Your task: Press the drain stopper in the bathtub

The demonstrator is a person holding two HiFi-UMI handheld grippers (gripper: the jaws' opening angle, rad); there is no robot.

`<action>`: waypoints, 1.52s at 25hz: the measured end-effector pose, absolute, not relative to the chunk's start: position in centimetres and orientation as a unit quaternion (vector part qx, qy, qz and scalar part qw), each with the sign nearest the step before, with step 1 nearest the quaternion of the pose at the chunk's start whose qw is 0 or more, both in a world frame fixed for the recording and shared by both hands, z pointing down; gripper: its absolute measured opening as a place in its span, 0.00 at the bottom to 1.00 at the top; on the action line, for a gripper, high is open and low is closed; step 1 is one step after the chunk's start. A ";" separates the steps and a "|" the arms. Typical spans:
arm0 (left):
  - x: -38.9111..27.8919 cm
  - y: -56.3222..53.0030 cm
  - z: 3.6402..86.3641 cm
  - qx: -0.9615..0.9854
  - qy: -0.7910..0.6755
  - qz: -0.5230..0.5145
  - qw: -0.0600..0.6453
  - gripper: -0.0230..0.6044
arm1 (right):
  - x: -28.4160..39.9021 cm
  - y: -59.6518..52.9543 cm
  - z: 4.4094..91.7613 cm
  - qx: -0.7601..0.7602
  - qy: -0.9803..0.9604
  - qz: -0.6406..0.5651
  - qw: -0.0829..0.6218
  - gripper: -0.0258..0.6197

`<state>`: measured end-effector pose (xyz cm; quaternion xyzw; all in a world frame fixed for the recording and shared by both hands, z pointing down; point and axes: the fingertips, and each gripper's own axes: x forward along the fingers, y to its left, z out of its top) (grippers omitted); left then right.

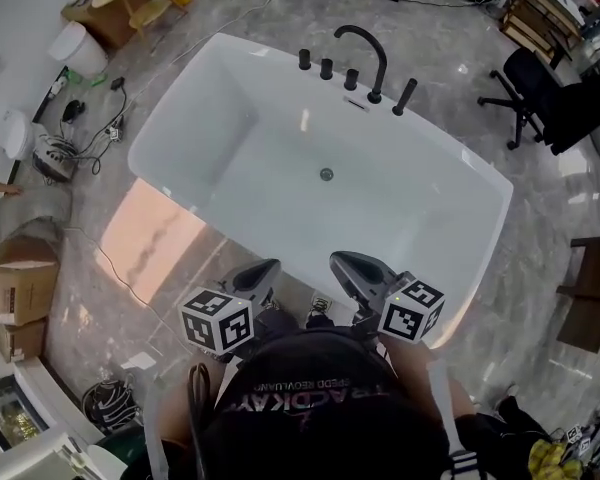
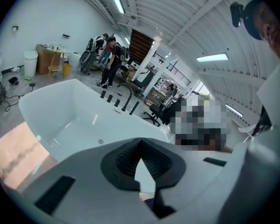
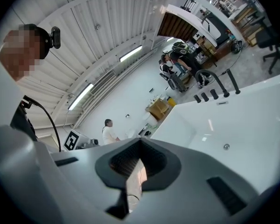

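Currently both grippers sit at the near edge of the scene, close to your body and short of the tub, so by my reading the reach has not begun. The left gripper [image 1: 261, 273] is closed, its ribbed pads meeting at the tips with nothing between them. The right gripper [image 1: 352, 267] is closed and empty too. That suits the job: a press wants a blunt closed tip, not a grasp. The drain stopper [image 1: 326, 174] is the small round disc low in the middle of the bathtub [image 1: 195, 133] floor, well apart from both grippers and far of them. It is also nearer than the black fittings on the far rim. The tub lies at a diagonal to you, which puts the drain almost straight ahead between the two grippers, so either one could go. I judge that you will have to lean over the near rim and come down from above. Count: one bathtub, one drain stopper, two grippers, two marker cubes (one per gripper). On the far rim there is one arched spout [image 1: 378, 63], three short knobs [image 1: 326, 68] to its left and one slanted hand-shower wand [image 1: 405, 96] to its right. One black office chair [image 1: 525, 86] stands on the floor, far right.
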<state>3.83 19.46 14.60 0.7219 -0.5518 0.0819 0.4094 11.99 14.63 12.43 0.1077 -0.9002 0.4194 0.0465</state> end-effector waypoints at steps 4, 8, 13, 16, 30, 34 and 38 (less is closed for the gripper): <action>2.7 18.5 14.5 0.735 -0.539 0.094 0.401 0.04 | 11.7 13.8 12.4 0.129 -0.899 0.417 0.032 0.06; 1.5 17.3 14.4 0.749 -0.523 0.104 0.393 0.04 | 11.8 12.7 12.8 0.160 -0.898 0.410 0.022 0.06; -0.4 14.6 15.2 0.778 -0.479 0.124 0.387 0.04 | 11.2 10.9 13.6 0.220 -0.888 0.403 0.001 0.06; -3.2 13.0 15.3 0.798 -0.443 0.147 0.380 0.04 | 9.3 9.8 13.7 0.267 -0.878 0.397 -0.014 0.06; -7.8 5.8 13.8 0.852 -0.333 0.206 0.347 0.04 | 7.0 7.9 13.0 0.420 -0.808 0.401 -0.099 0.06; -9.3 5.4 14.0 0.860 -0.311 0.204 0.350 0.04 | 5.3 8.3 12.5 0.443 -0.798 0.396 -0.101 0.06; -9.6 5.3 15.1 0.864 -0.295 0.205 0.353 0.04 | 4.8 8.6 12.3 0.460 -0.792 0.388 -0.105 0.06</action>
